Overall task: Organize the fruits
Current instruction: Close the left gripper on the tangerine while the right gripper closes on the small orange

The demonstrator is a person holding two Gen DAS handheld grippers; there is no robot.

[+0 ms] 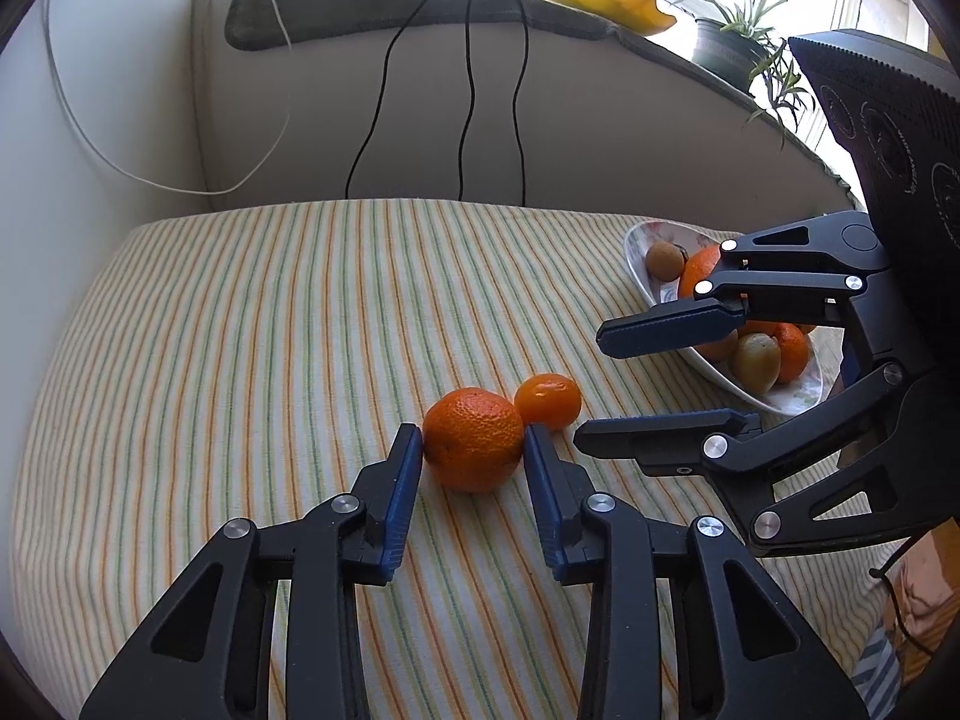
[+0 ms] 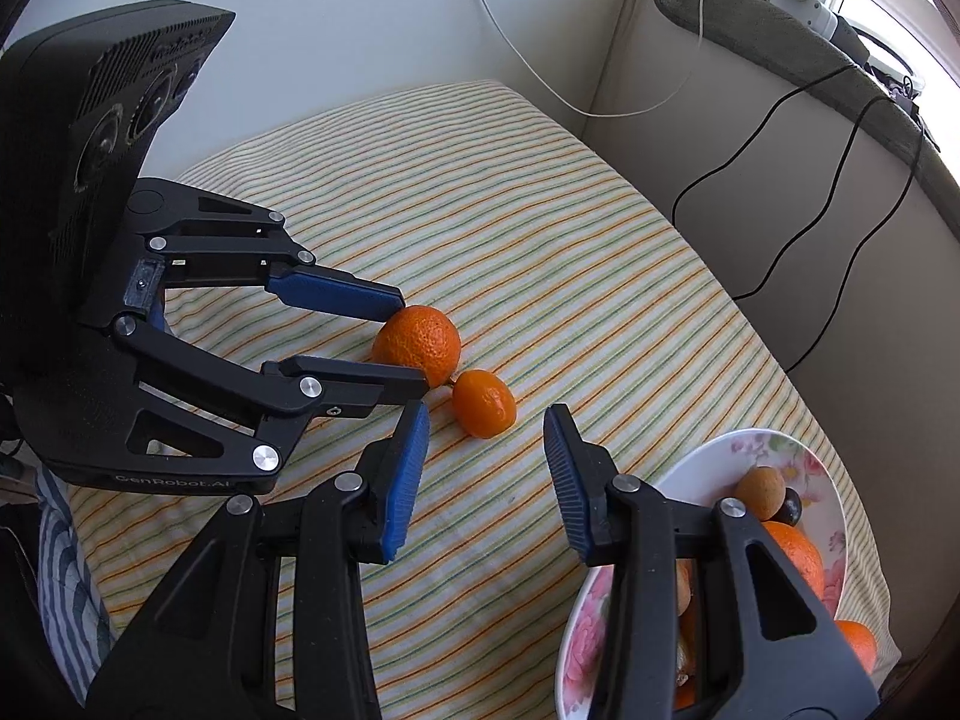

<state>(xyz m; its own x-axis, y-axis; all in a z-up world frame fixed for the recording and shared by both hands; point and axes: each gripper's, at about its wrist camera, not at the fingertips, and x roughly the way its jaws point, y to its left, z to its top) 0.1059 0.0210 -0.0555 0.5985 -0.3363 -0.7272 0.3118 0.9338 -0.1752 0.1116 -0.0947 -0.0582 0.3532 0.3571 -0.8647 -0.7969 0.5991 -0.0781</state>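
On the striped cloth lie a large orange and a smaller mandarin, touching each other. My left gripper has a blue pad pressed on each side of the large orange; the right wrist view shows one finger on top and one below. My right gripper stands open just short of the small mandarin, its tips to either side and not touching it. In the left wrist view the right gripper hovers between the mandarin and the bowl.
A flowered white bowl at the right holds oranges and several small brownish fruits. Black cables and a white cable hang down the wall behind. A potted plant stands on the sill.
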